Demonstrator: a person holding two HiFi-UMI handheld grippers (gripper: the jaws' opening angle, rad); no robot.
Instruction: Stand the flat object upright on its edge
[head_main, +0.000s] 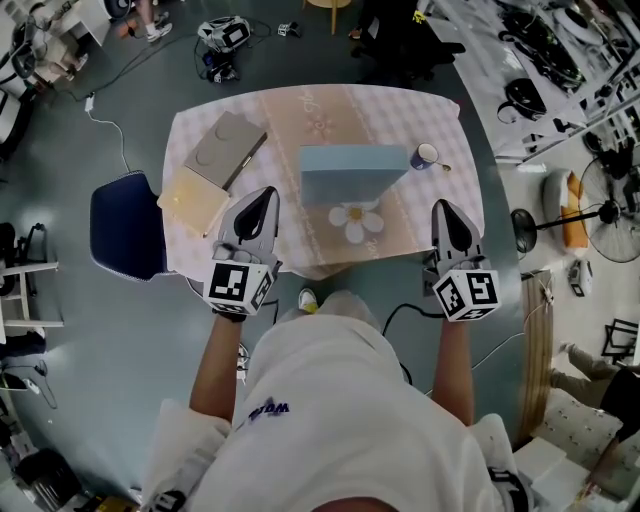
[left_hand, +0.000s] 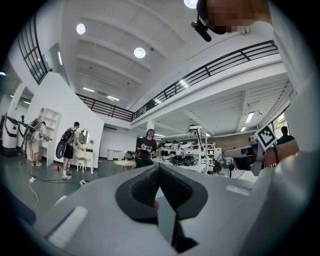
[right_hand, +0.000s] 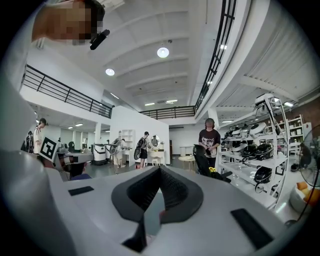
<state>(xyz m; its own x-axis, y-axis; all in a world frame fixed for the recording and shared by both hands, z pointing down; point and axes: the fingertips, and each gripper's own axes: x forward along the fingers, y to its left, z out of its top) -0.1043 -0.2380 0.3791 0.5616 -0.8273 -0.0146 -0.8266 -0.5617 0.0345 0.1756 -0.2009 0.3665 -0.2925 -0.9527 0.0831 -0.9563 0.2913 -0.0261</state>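
the person is wearing a loose white short-sleeved t-shirt (head_main: 340, 400) with purple lettering (head_main: 268, 408) showing on the left chest. the left gripper (head_main: 267, 193) and right gripper (head_main: 443, 205) are showing pale grey shells, black inner pads and near-end cubes bearing black-and-white square markers.

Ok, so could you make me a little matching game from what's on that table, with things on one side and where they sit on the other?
Things:
1 mug
2 grey book
3 yellow pad
4 blue box

Places:
A centre of the table
B just right of the box
C left edge, near end
D left side, far end

Pairs: 1-B, 2-D, 3-C, 4-A
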